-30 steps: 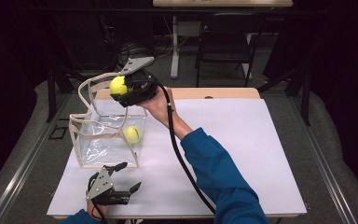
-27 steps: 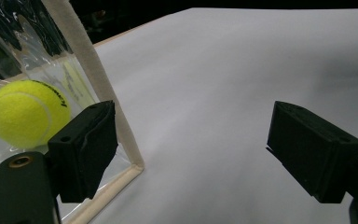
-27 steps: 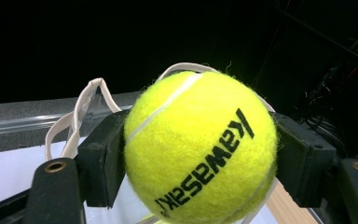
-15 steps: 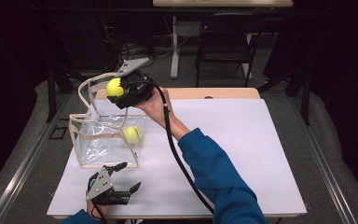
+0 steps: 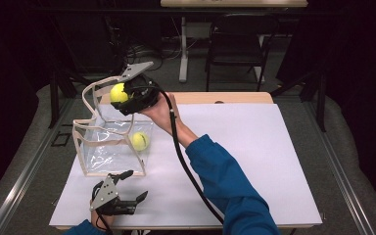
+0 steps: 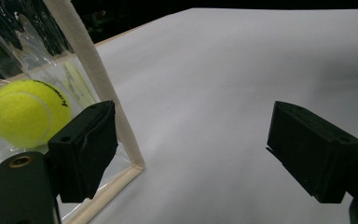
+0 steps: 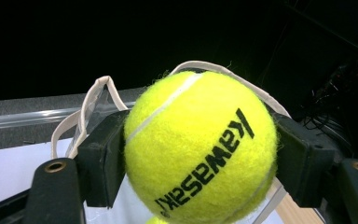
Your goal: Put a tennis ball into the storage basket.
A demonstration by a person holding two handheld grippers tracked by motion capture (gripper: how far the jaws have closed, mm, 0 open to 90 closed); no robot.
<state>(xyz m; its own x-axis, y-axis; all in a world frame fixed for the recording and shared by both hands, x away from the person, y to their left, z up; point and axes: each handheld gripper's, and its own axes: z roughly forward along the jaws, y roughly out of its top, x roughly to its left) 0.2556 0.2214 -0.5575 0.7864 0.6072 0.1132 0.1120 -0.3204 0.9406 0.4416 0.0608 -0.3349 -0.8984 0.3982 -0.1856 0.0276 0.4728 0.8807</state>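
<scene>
Between the jaws of the right gripper [image 5: 122, 98] sits a yellow tennis ball [image 5: 118, 92], clamped from both sides — in the right gripper view the ball [image 7: 200, 149] bulges out past both pads, with black "Kawasaki" lettering upside down across its front. The gripper is held up in the air over the far rim of a clear bag [image 5: 85, 159], the kind with pale fabric edging and looped handles. One handle arcs right behind the ball in the right gripper view, so the ball is just above the bag's opening, not inside it.

Below the right gripper, down in the bag, lies a second ball [image 5: 139, 141], resting against the clear side nearest the person.

The left gripper [image 5: 132, 187] rests low on the white table [image 5: 254, 161], just in front of the bag's near corner — jaws spread wide with nothing between them. In the left gripper view its left jaw sits right by the bag's edging [image 6: 98, 84], and the second ball [image 6: 25, 112] shows through the plastic just beyond that jaw. The other jaw hangs over bare table [image 6: 205, 102].

The person's blue sleeve [image 5: 225, 181] stretches from the near edge up toward the right gripper.
</scene>
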